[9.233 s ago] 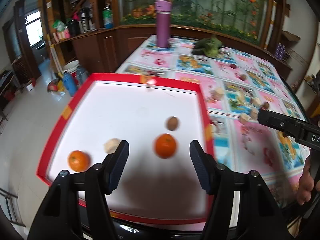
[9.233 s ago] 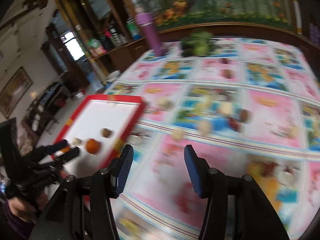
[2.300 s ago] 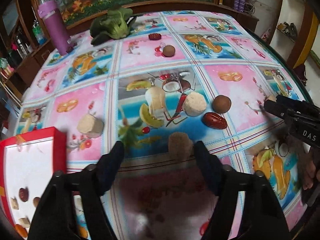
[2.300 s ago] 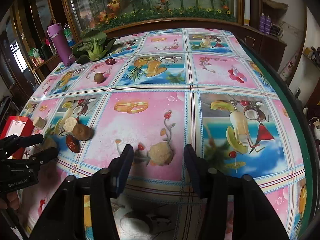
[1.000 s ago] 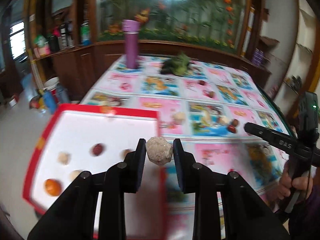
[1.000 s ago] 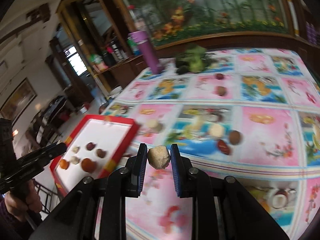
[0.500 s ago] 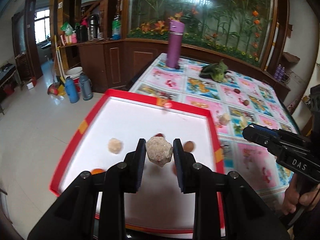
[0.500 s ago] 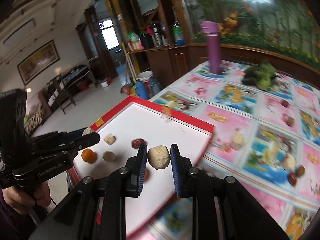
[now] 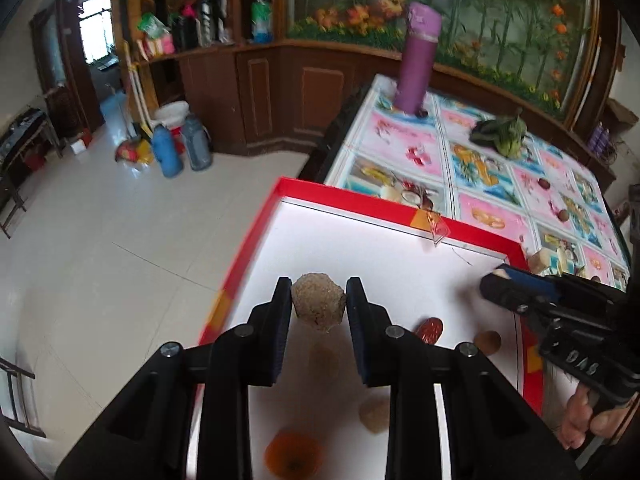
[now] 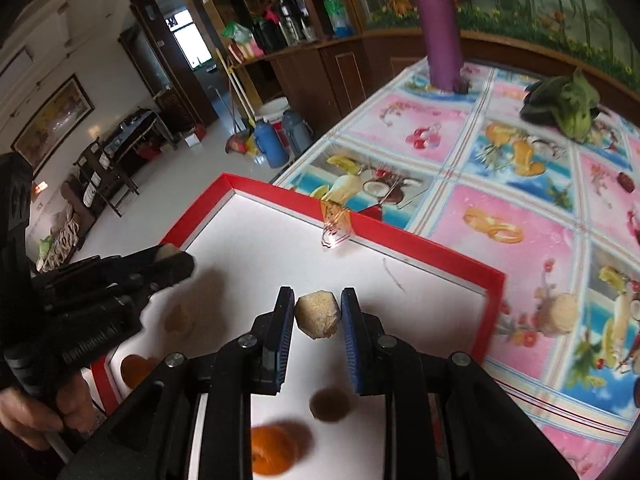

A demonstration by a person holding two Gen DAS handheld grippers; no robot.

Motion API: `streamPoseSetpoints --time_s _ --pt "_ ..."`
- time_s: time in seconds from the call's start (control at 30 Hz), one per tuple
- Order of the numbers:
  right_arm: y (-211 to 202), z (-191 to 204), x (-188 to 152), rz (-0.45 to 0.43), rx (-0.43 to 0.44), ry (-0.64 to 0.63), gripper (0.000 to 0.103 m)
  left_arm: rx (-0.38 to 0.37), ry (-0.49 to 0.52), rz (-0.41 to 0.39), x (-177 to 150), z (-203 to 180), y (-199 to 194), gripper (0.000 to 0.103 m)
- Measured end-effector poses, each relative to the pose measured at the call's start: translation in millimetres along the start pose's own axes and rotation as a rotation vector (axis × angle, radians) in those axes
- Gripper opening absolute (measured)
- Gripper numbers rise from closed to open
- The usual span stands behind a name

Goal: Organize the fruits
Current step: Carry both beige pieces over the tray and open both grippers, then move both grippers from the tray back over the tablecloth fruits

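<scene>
Your left gripper (image 9: pixel 319 306) and right gripper (image 10: pixel 318 314) each grasp a beige fruit over the tray (image 9: pixel 360 200); several pieces wait far right on the worktop (image 10: pixel 520 208).

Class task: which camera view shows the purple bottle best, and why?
The left wrist view: the purple bottle stands whole there, lid to base, on the table. In the right wrist view the bottle is nearer, but the frame's top edge clips its lid.

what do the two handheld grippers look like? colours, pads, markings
Both the left gripper and right gripper are matte black plastic with silver screw heads on the jaws' arms. The pads are ribbed blue. White lettering runs along each body. No cables or sleeves visible.
</scene>
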State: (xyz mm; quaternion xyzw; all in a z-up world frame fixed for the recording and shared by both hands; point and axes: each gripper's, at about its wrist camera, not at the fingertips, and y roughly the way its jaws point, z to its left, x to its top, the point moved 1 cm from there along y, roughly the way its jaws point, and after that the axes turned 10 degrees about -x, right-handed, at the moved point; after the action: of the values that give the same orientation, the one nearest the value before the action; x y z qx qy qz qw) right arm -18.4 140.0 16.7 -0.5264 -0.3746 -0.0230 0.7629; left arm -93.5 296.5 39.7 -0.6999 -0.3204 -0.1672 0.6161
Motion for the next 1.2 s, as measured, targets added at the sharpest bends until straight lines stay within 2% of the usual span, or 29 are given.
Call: streamPoseSetpoints --time_s 0.2,0.3,0.37,0.4,0.43,0.47,0.53,0.57,0.63,0.77,0.9,0.97,1.2 --pt "17.4 2.7 -0.3 0.079 -0.024 0.001 0.023 0.017 0.012 0.089 6.4 -6.6 26.8 0.03" --pt "14.9 0.5 -2.6 0.088 -0.012 0.015 0.024 0.029 0.002 0.125 5.4 -6.2 36.1 0.03" --pt "12.6 -1.4 -2.9 0.1 0.017 0.024 0.03 0.029 0.001 0.136 4.4 -6.1 39.6 0.03" --pt "11.9 -3.0 -2.2 0.106 0.036 0.031 0.044 0.036 -0.002 0.146 3.5 -5.3 41.6 0.03" --pt "9.2 -5.2 -1.6 0.101 0.052 0.043 0.051 0.036 -0.01 0.158 2.2 -4.1 43.3 0.03" --pt "1.0 -9.9 -2.3 0.07 0.071 0.065 0.051 0.03 -0.016 0.166 1.6 -4.1 44.3 0.031" --pt "-12.6 -17.1 -3.0 0.033 0.09 0.079 0.051 0.032 -0.023 0.169 1.2 -3.4 42.9 0.04" --pt "-17.8 -20.3 -3.1 0.024 0.09 0.081 0.051 0.042 -0.036 0.166 0.8 -2.8 39.8 0.055" --pt "-33.2 -30.3 -6.6 -0.008 0.08 0.086 0.051 0.047 -0.047 0.134 0.4 -2.7 30.6 0.064" --pt "-66.3 -64.2 -19.6 -0.065 0.056 0.115 0.051 0.032 -0.041 0.064 -2.0 -12.9 3.4 0.065" --pt "-97.6 -117.7 -38.0 -0.096 0.001 0.18 0.051 -0.004 0.029 -0.002 -8.7 -44.3 -25.4 0.071" --pt "-113.4 -151.4 -49.3 -0.111 -0.049 0.224 0.051 -0.036 0.068 -0.016 -13.0 -62.5 -34.6 0.072" --pt "-134.0 -250.1 -74.9 -0.106 -0.122 0.393 0.051 -0.155 0.204 -0.002 -25.3 -129.0 -41.3 0.072"
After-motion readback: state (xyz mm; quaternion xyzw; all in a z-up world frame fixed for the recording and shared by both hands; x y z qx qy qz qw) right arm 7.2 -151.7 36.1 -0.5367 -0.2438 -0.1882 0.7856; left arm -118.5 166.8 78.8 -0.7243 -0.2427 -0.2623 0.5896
